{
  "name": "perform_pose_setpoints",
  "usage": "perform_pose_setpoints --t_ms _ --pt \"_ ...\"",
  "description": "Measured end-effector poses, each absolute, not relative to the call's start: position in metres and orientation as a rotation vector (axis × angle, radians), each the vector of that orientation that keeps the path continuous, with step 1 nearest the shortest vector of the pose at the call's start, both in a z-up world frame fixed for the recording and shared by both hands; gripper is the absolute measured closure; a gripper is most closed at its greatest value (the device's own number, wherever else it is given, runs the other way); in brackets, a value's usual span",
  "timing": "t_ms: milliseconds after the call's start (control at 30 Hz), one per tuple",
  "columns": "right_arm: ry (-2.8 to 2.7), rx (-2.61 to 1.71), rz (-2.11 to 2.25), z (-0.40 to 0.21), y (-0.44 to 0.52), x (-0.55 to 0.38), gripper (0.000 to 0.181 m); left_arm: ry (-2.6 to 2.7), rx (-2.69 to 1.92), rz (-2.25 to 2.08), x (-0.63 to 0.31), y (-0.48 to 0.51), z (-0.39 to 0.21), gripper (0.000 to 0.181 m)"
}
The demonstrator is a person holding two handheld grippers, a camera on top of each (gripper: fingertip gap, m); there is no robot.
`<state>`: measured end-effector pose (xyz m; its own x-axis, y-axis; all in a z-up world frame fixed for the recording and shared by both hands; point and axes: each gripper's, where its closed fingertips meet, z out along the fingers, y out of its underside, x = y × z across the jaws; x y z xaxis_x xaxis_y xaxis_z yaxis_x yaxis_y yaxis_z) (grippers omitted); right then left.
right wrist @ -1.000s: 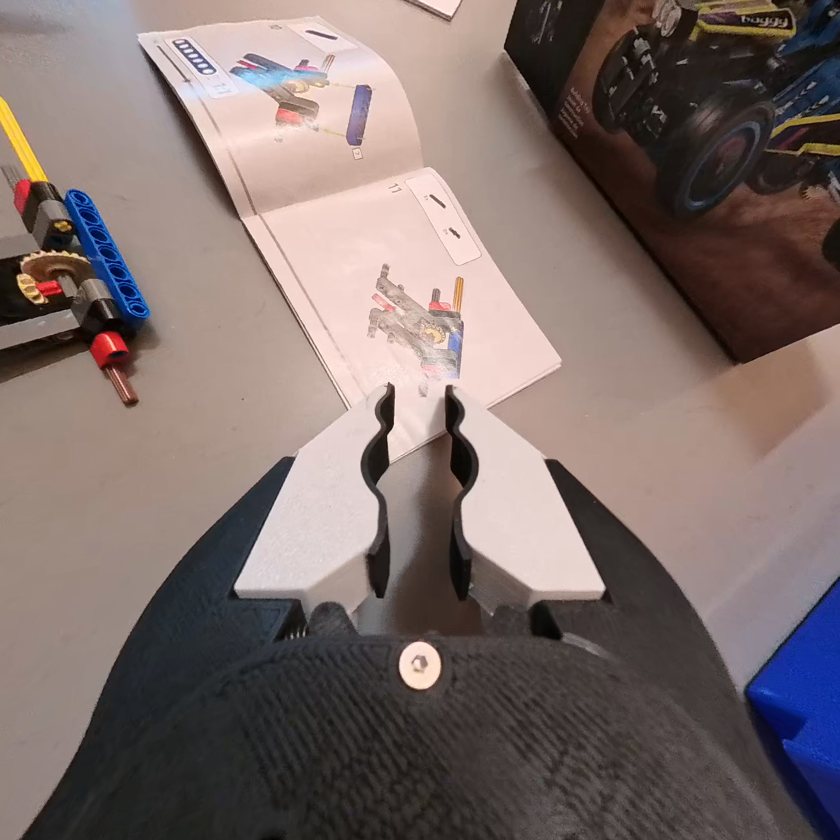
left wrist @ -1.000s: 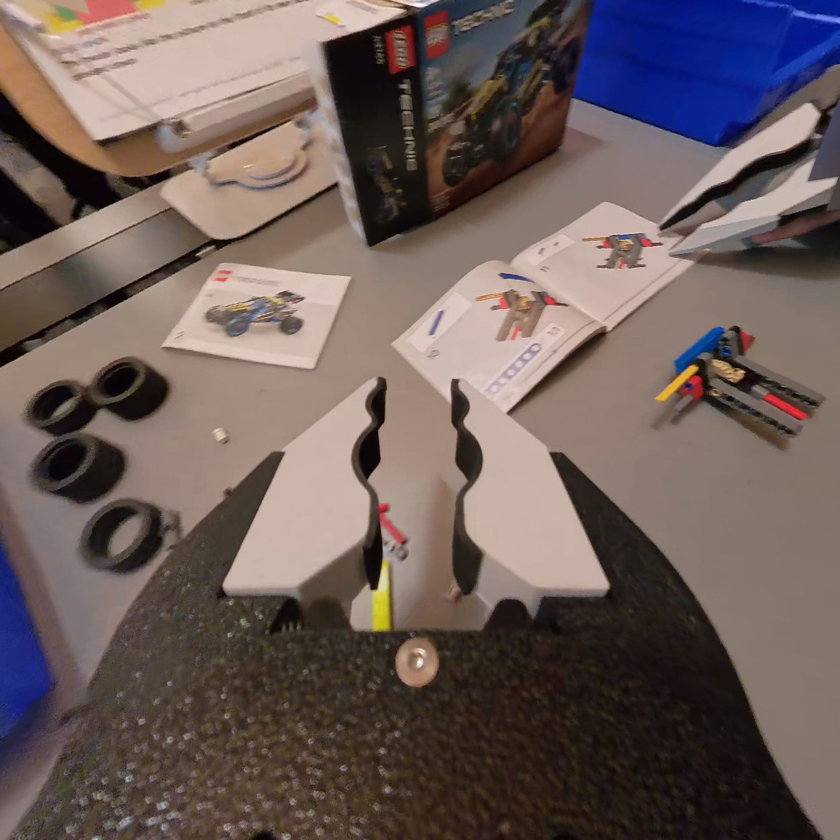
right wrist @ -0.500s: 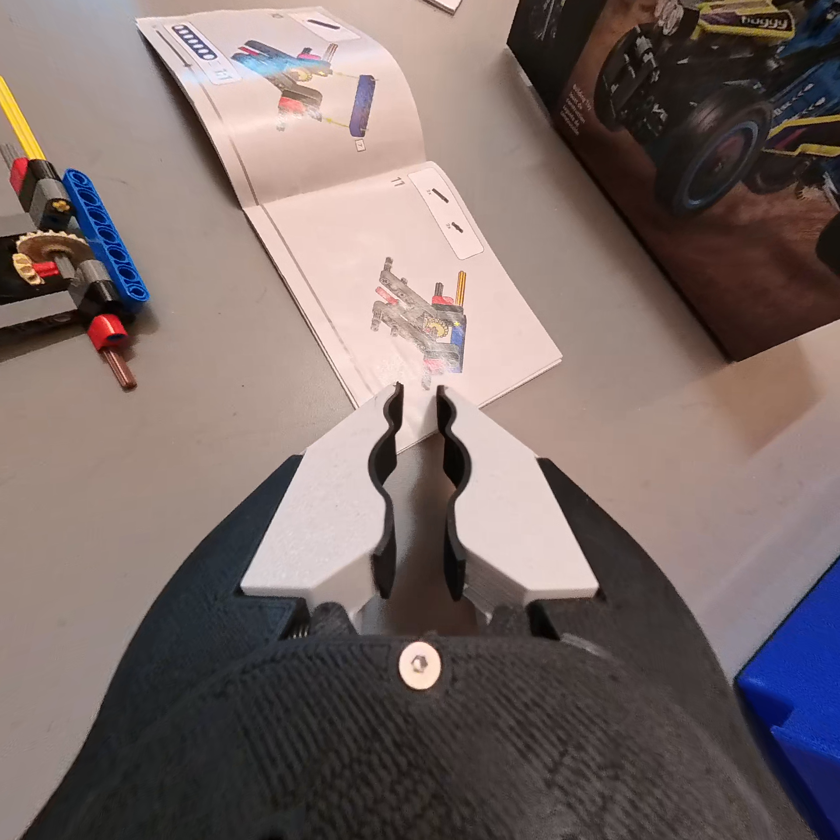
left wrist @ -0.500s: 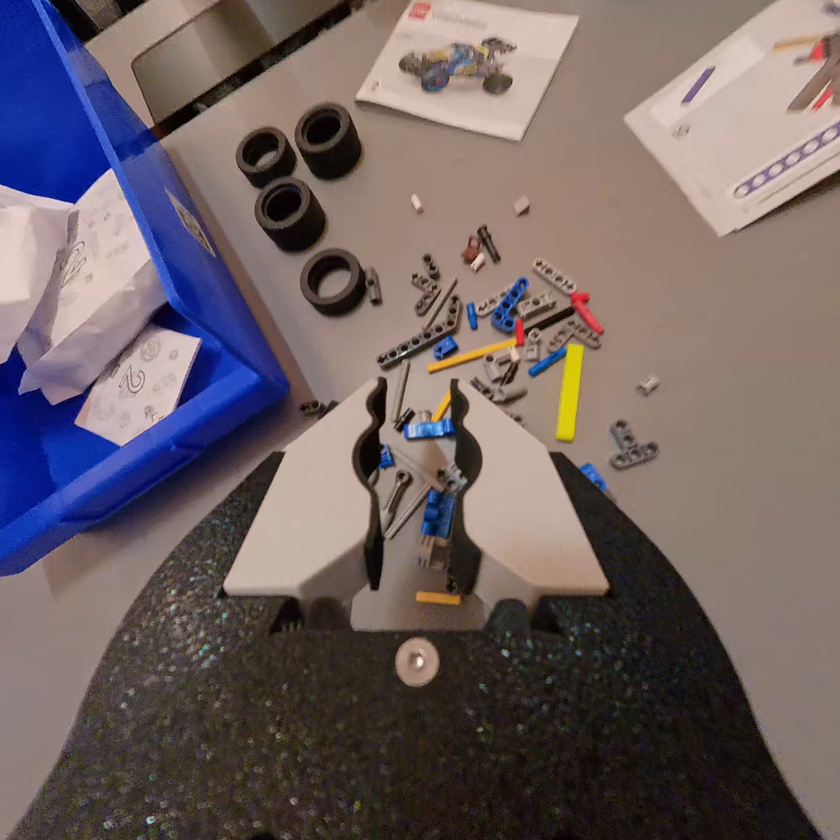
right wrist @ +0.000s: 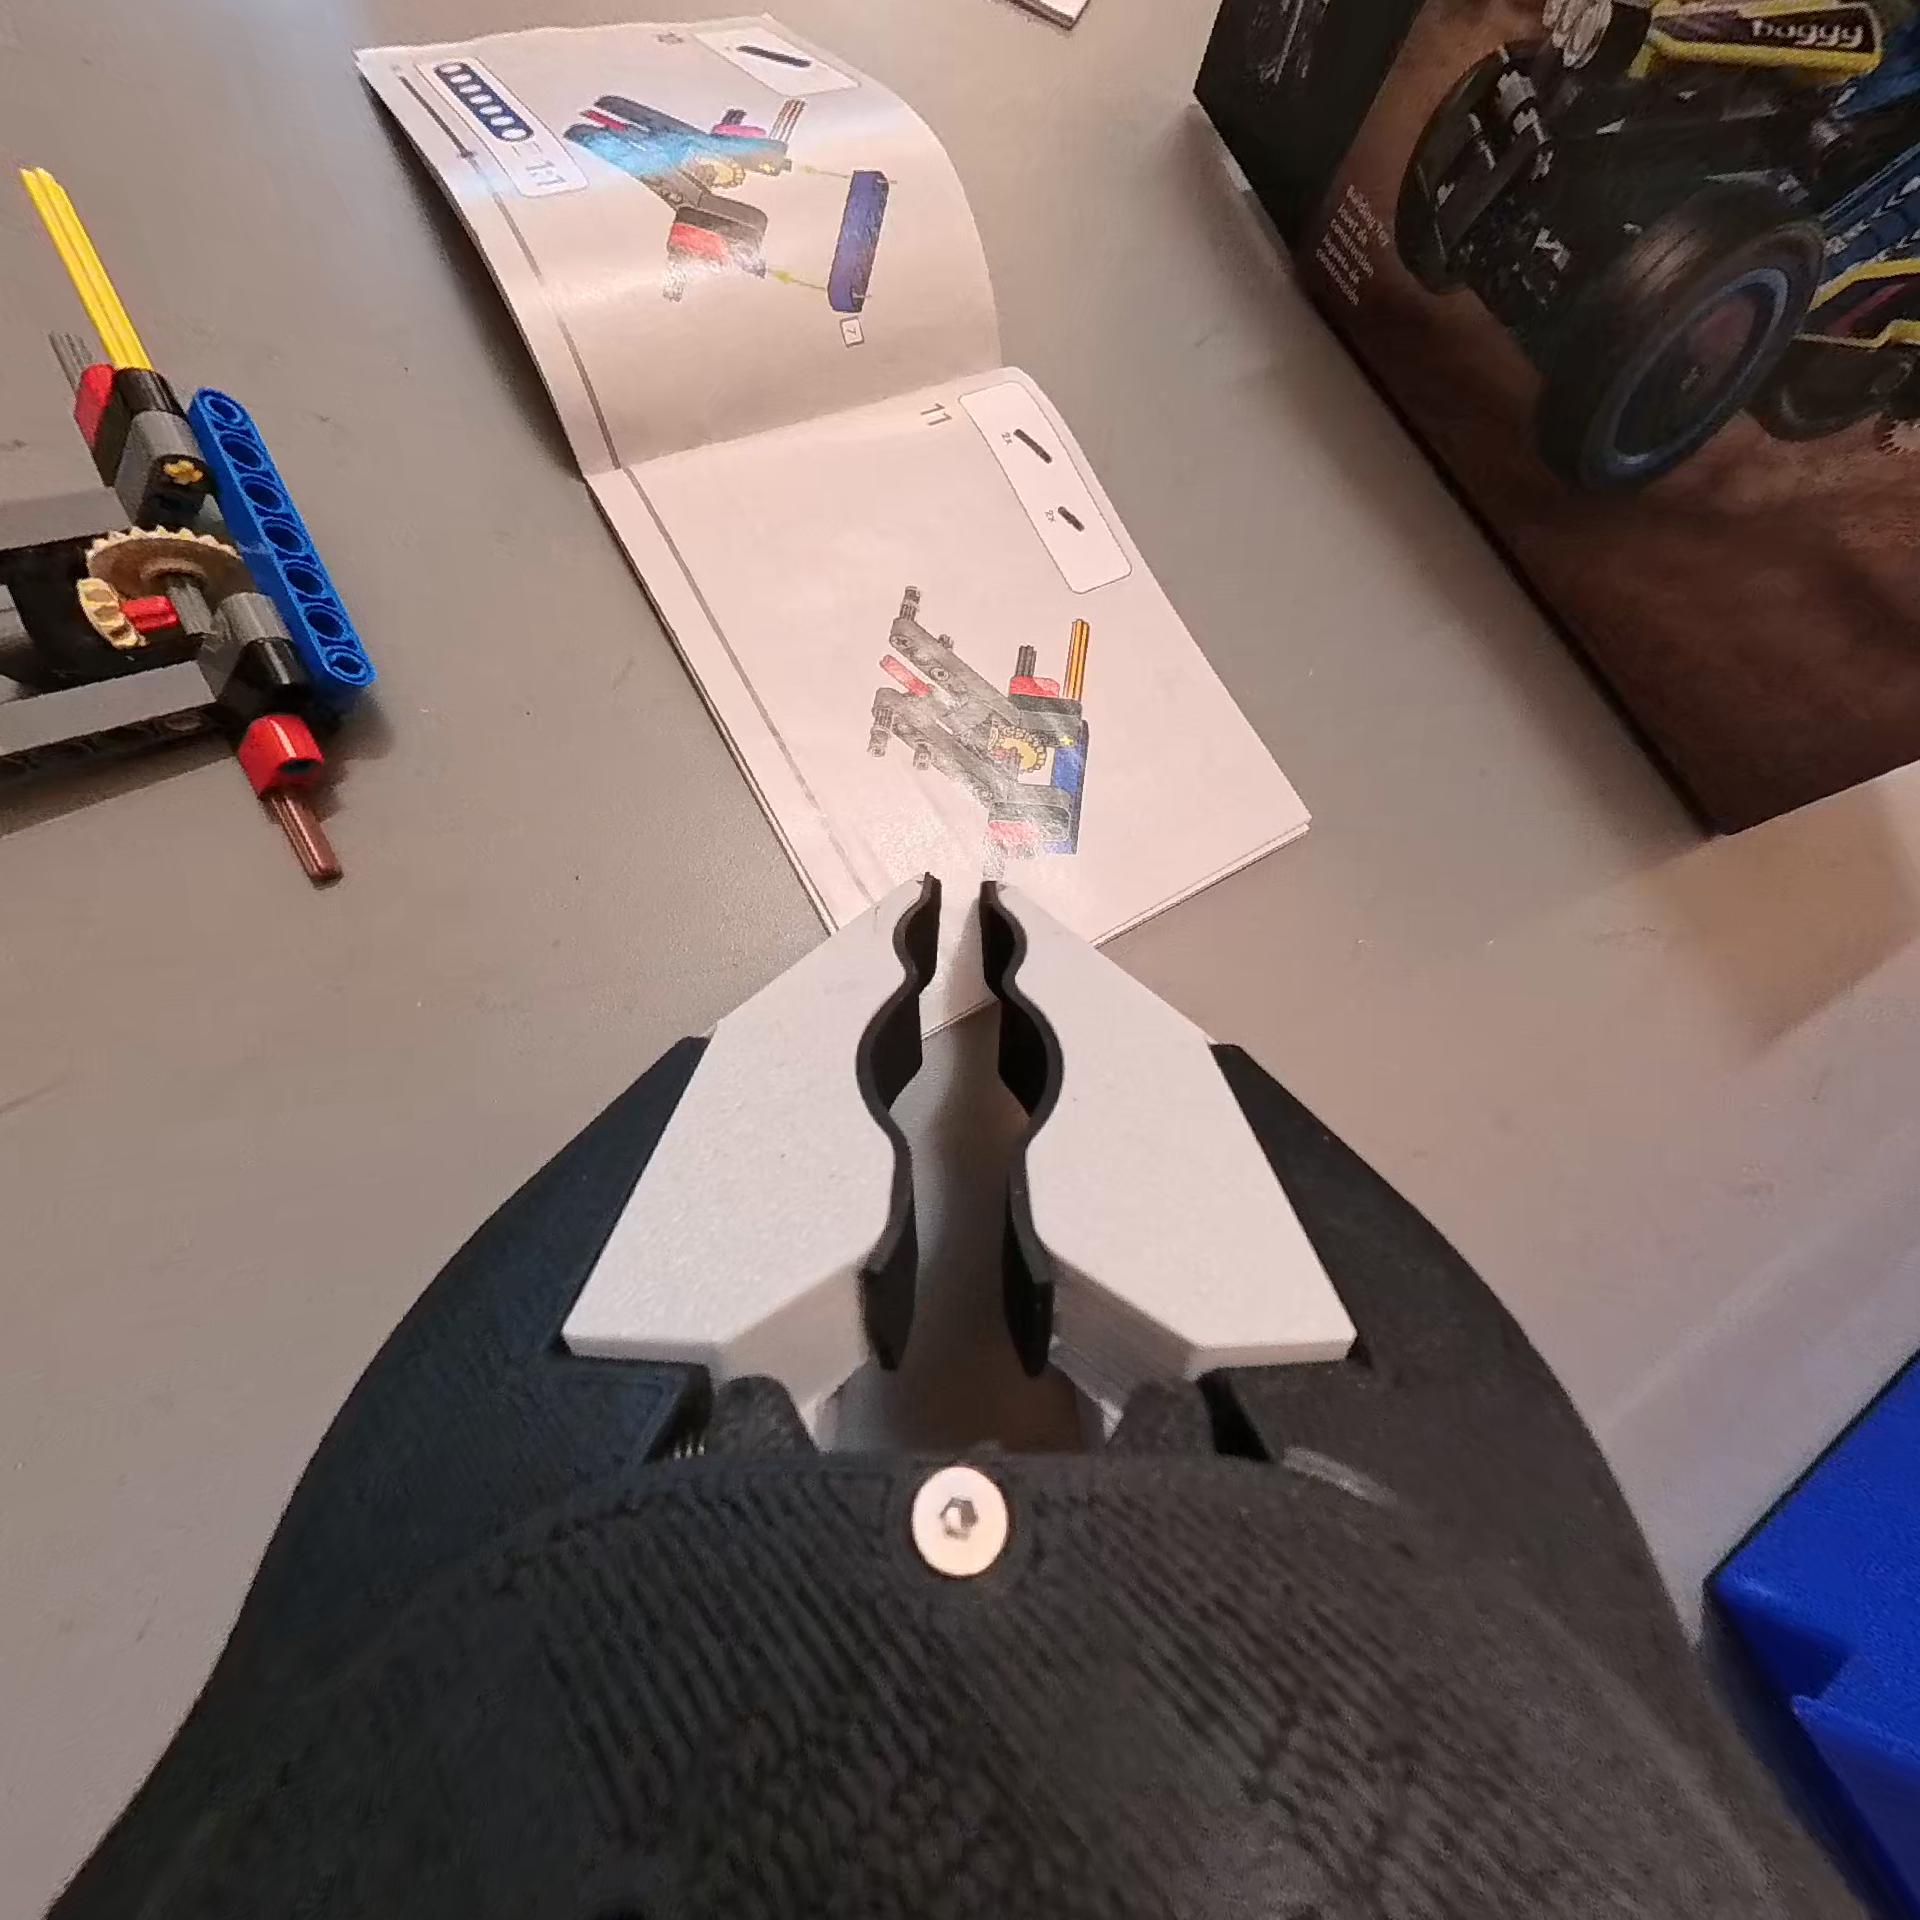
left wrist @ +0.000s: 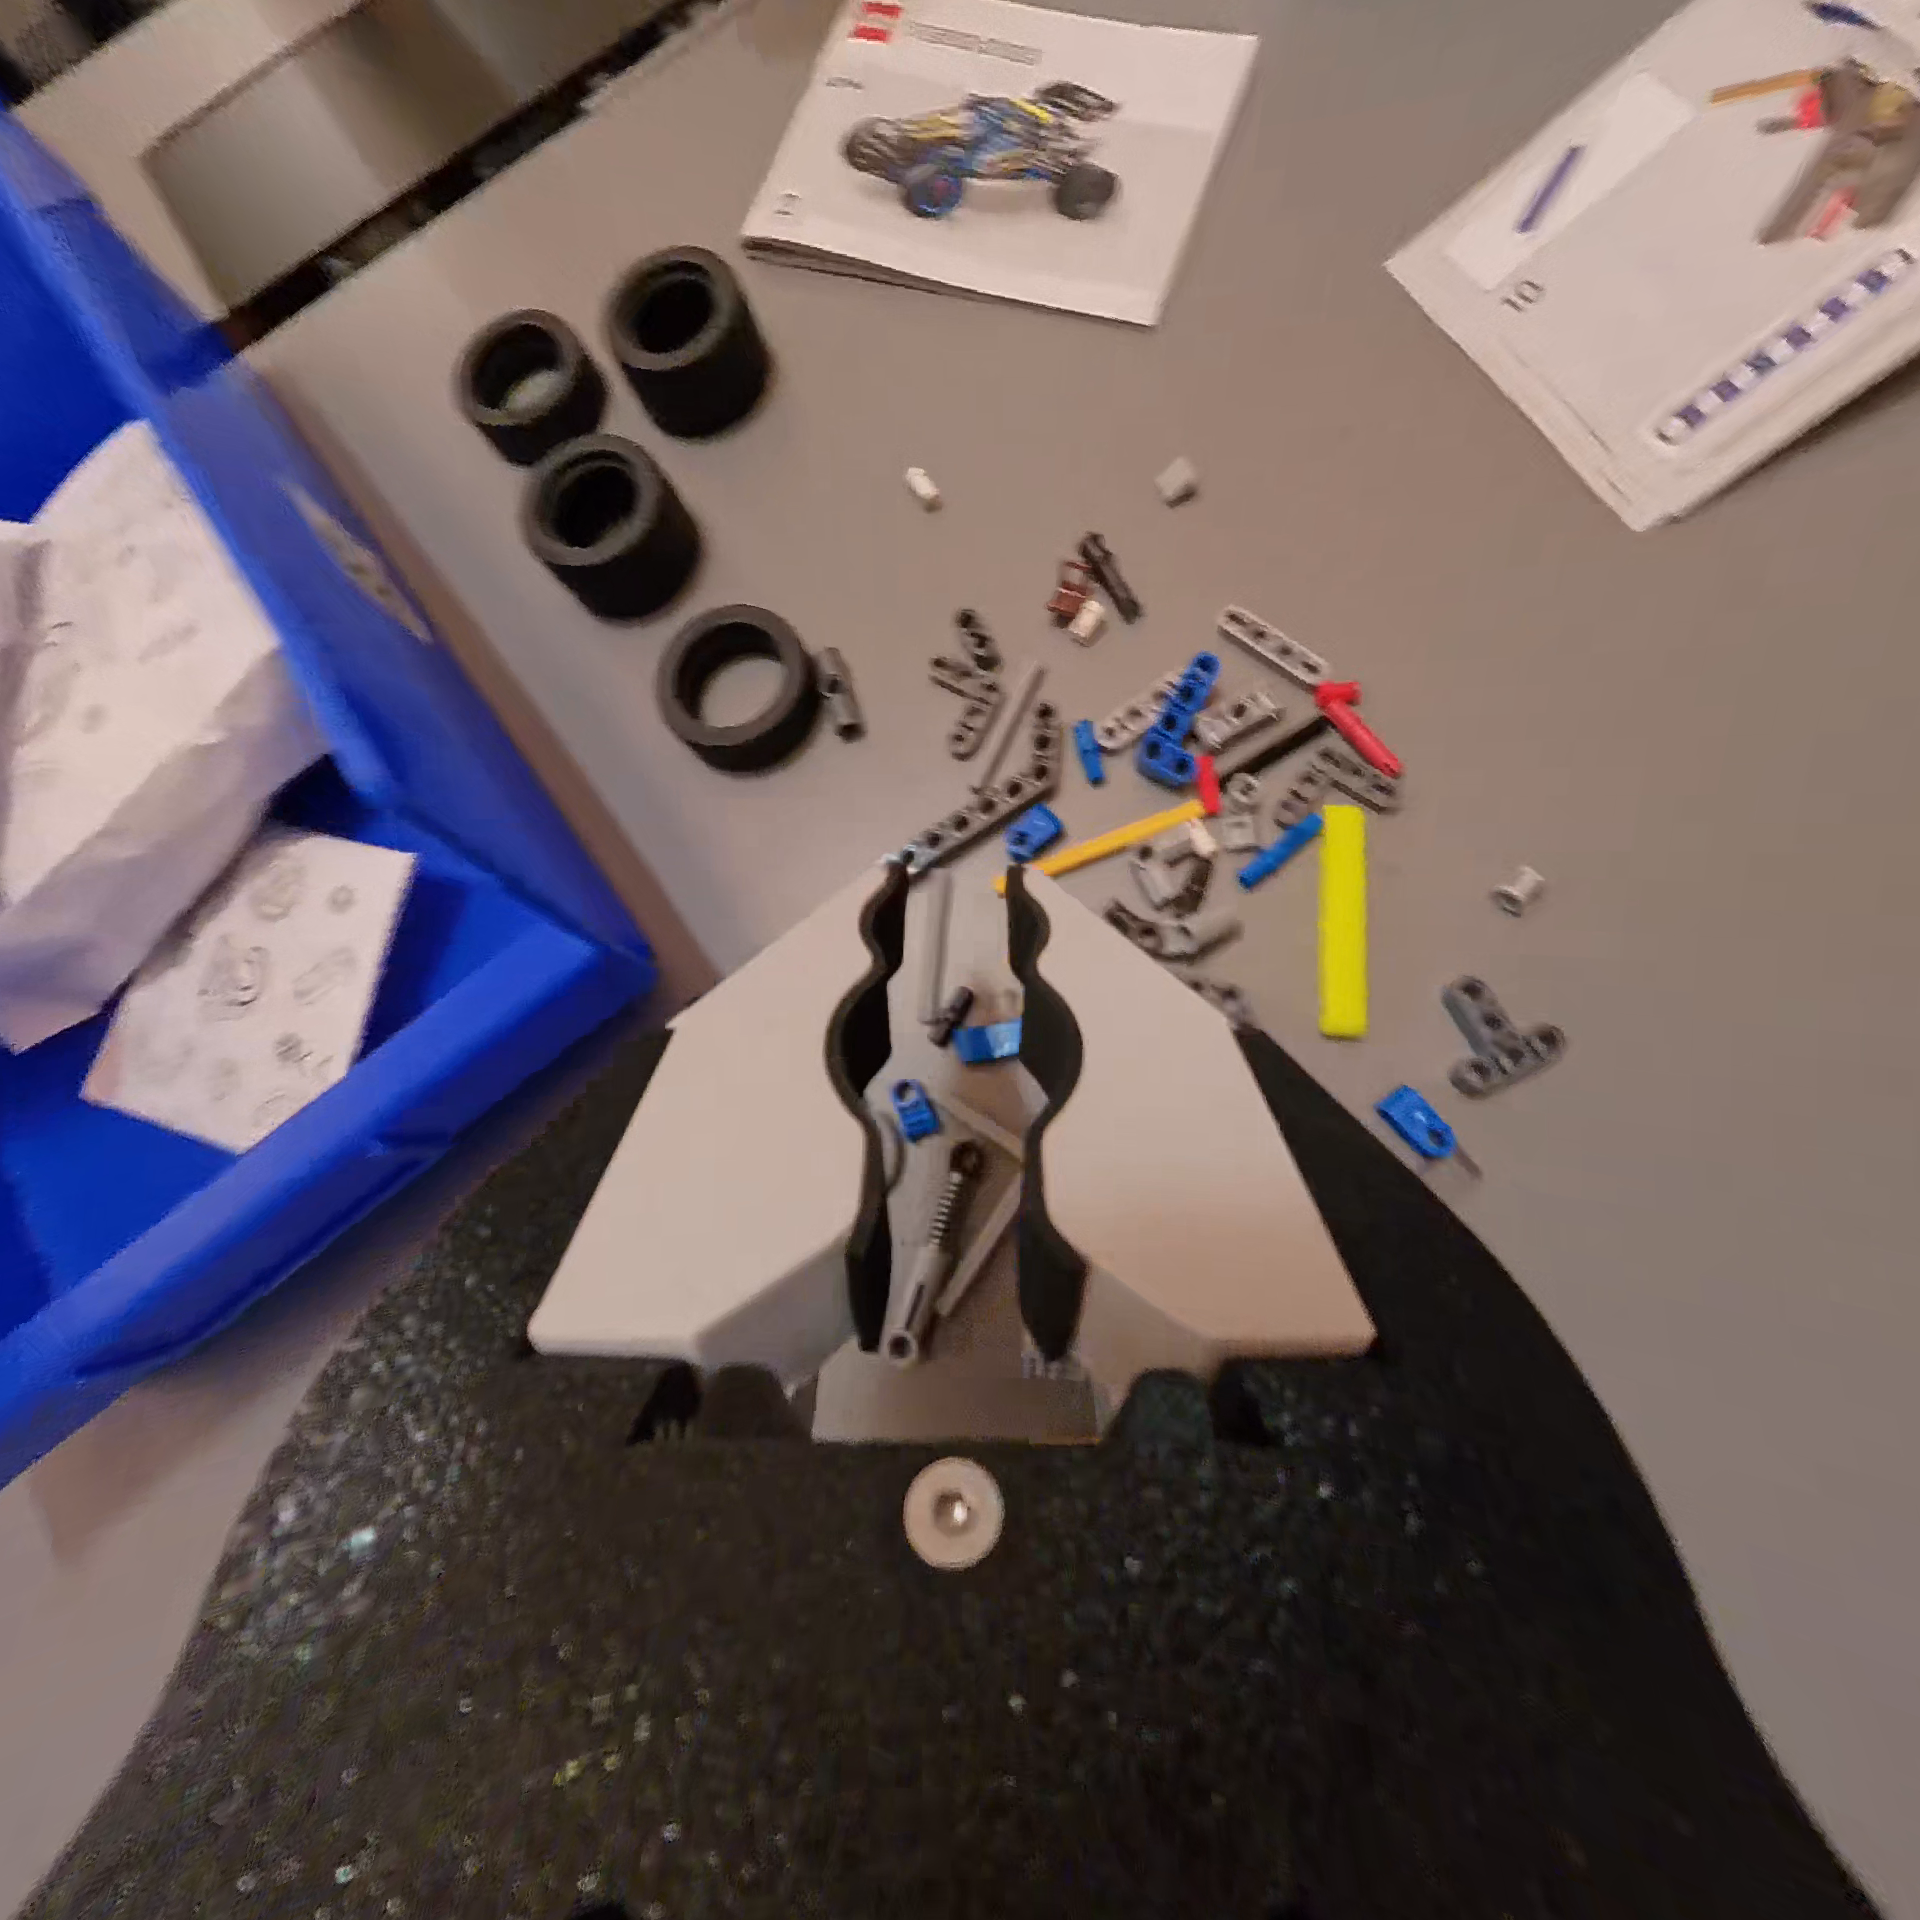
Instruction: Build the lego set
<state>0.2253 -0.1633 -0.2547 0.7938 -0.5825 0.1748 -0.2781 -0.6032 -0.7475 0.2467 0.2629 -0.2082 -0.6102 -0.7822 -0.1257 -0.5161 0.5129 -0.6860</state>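
My left gripper (left wrist: 954,878) is open and empty, hovering over a pile of loose lego parts (left wrist: 1195,748) on the grey table. A grey shock absorber (left wrist: 940,1226) and small blue pieces (left wrist: 987,1042) on the table show between its jaws. A yellow beam (left wrist: 1342,920) lies to the right. My right gripper (right wrist: 957,888) is nearly shut with only a thin gap and holds nothing, at the near edge of the open manual (right wrist: 831,520). The partly built assembly (right wrist: 187,582) with a blue beam and tan gears lies to its left.
Several black tyres (left wrist: 613,520) lie left of the pile. A blue bin (left wrist: 312,727) with paper bags stands at the left. A closed booklet (left wrist: 997,156) lies behind. The set's box (right wrist: 1610,364) stands right of the manual, and another blue bin (right wrist: 1829,1662) is at the right. The grippers' ends are close to 45 cm from one another.
My left gripper swung from the manual and box to the parts pile, then moved in lower over it, jaws a little narrower. My right gripper's jaws have closed steadily in place.
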Motion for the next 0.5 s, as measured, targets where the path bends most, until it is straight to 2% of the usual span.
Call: perform_pose_setpoints --t_ms 33,233,500 --pt "0.633 -2.235 -0.525 -0.255 -0.163 0.225 0.176 2.295 -1.104 -0.857 0.253 0.268 -0.204 0.163" --pt "0.642 -2.232 -0.509 -0.255 -0.163 0.225 0.175 2.027 -1.277 -0.911 0.269 0.305 -0.177 0.162" --pt "0.645 -2.230 -0.493 -0.255 -0.163 0.225 0.176 2.169 -1.391 -0.670 0.234 0.343 -0.209 0.164"
